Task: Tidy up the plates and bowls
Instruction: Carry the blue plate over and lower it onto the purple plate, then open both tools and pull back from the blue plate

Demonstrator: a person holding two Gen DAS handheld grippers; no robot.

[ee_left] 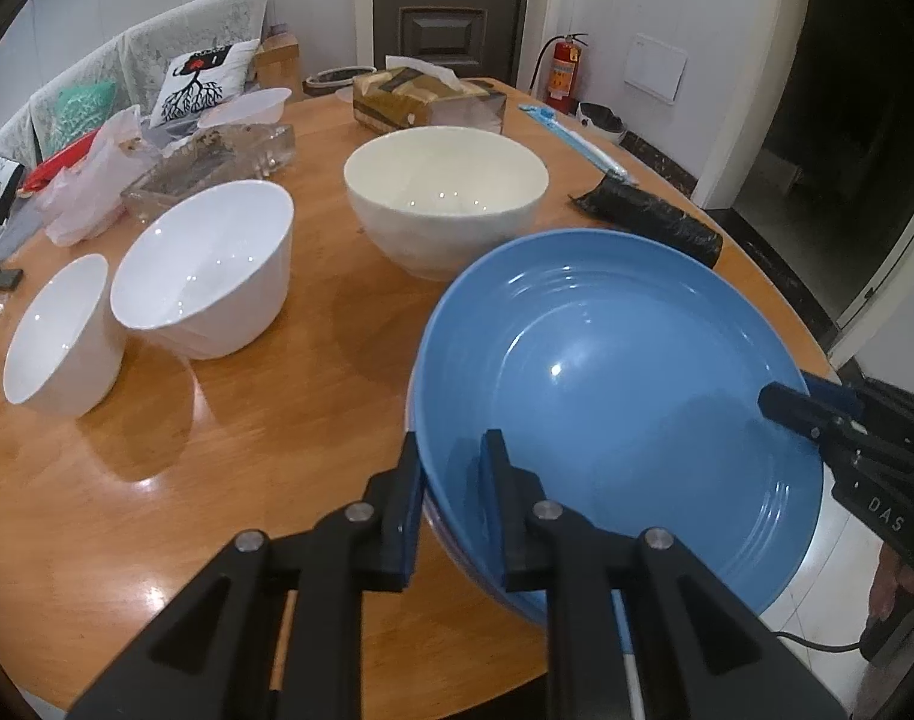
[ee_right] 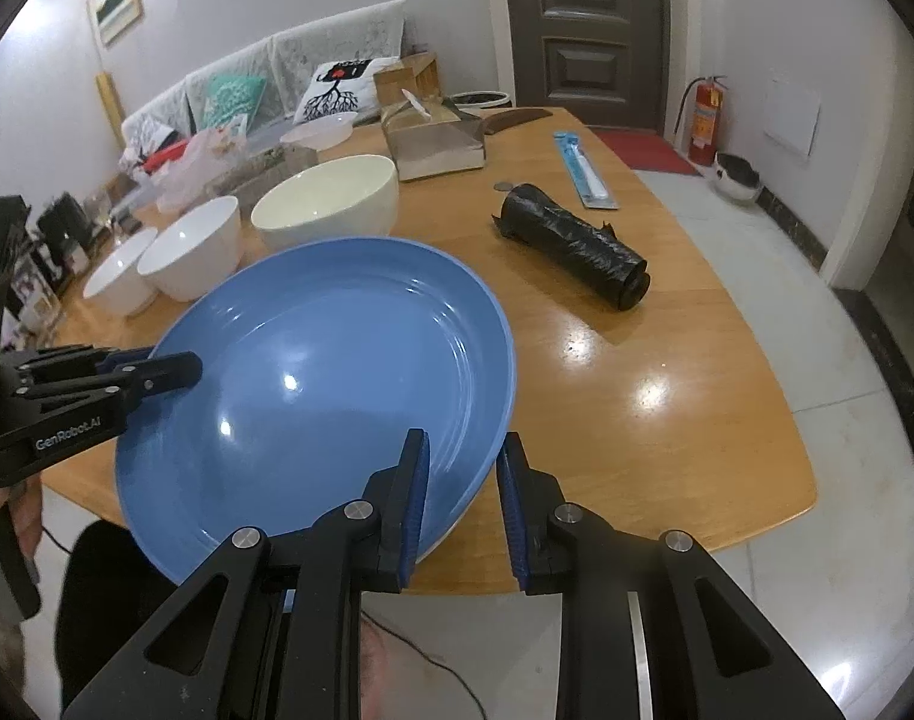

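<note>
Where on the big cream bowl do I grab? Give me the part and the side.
Pinch the rim of the cream bowl: it stands upright, mouth open, body likely too wide to straddle. Come from above at its near edge, one finger inside, one outside.

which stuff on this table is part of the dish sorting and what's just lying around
For the job:
blue plate
cream bowl
large white bowl
small white bowl

Lying about:
black bag roll
tissue box
packaged toothbrush
plastic bags
</note>
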